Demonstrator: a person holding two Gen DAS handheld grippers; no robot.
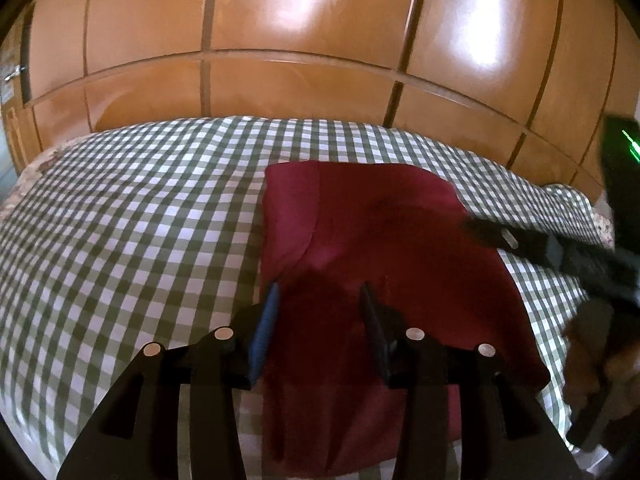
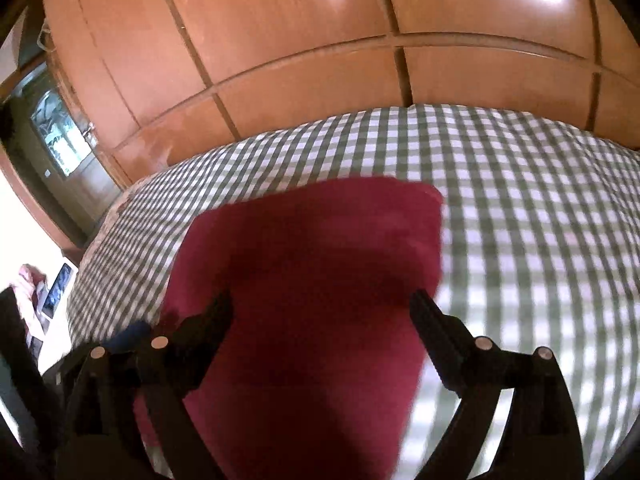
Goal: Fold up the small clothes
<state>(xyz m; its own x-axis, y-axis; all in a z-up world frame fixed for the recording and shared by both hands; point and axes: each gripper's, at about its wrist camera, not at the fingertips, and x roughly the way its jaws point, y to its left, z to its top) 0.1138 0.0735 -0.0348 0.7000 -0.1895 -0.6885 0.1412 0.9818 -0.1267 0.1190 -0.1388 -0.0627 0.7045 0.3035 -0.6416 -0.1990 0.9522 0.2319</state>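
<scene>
Now | left gripper (image 1: 320, 294) parted, empty, over garment's near end | right gripper (image 2: 322, 308) wide, empty | red garment (image 1: 384, 240) flat on checked bedspread (image 1: 140, 220) | advice: pinch both near corners evenly, keep fold edges square.

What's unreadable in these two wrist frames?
- Red cloth: near edge hidden behind the left hand-held gripper, left view.
- Red cloth's edges: motion-blurred, right view.
- Right hand-held gripper: blurred and cut by frame edge, left view.
</scene>
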